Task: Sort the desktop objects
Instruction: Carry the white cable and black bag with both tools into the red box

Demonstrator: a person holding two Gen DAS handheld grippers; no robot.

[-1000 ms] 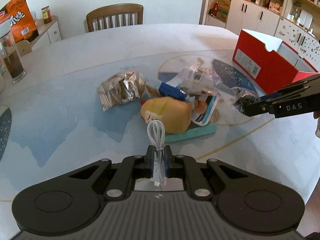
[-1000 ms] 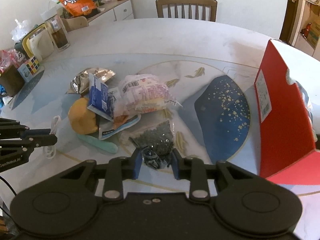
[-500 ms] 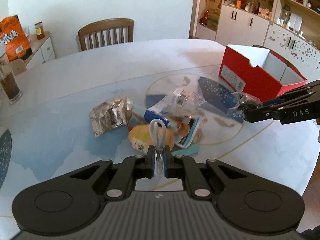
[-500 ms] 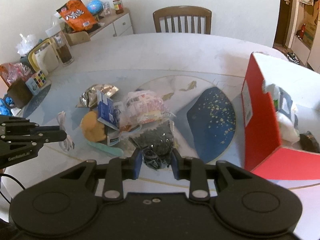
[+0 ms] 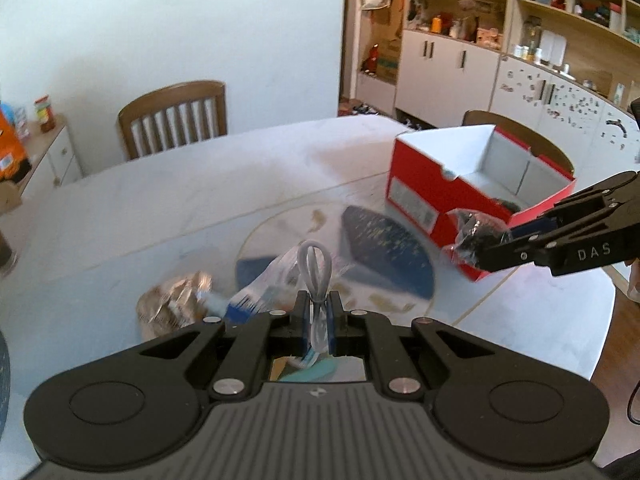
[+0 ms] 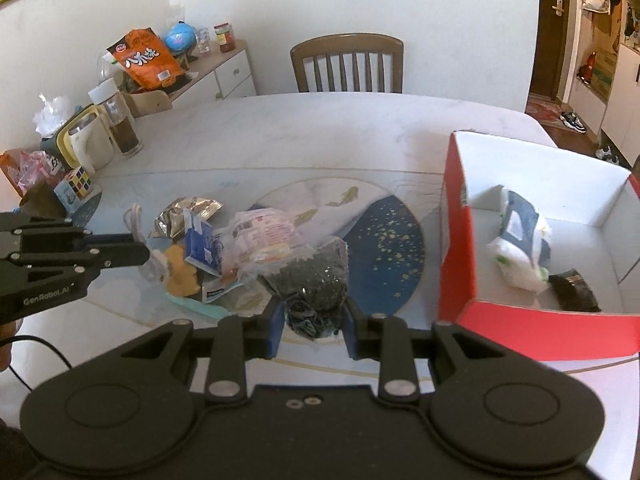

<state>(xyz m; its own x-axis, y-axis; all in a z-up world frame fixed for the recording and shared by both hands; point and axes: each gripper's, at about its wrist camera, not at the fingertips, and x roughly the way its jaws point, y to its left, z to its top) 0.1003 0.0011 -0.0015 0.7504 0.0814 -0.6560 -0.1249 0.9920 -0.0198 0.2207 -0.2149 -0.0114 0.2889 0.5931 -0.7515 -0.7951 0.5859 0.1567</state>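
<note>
Clutter for sorting lies in a loose heap near the middle of the pale table (image 6: 320, 128). At the far left of the right wrist view, off by the table's edge, stand a puzzle cube (image 6: 77, 184), a white jug (image 6: 86, 146) and a tall glass jar (image 6: 118, 122). Next comes the left gripper (image 5: 318, 316), reaching in from the left side; its blue pads are pressed together on a coiled white cable (image 5: 316, 270), whose loop sticks up past the tips and is lifted clear of the table. Just right of it the heap begins: a crumpled foil wrapper (image 6: 188, 216), a yellow soft toy (image 6: 182, 274) lying on a teal strip (image 6: 200, 306), a blue carton (image 6: 200, 240) and a clear packet with a pink label (image 6: 264, 234), all touching or overlapping. Right of the heap, the right gripper (image 6: 314, 324) has its pads part way apart and clamped on the bunched neck of a clear bag of dark bits (image 6: 316, 276), which hangs off the table. Beyond it is a dark blue painted patch (image 6: 392, 240) on the tabletop. Farthest right stands an open red box (image 6: 456, 240) with a white inside, holding a white and navy bundle (image 6: 520, 248) and a small dark item (image 6: 576, 290) just beside it.
</note>
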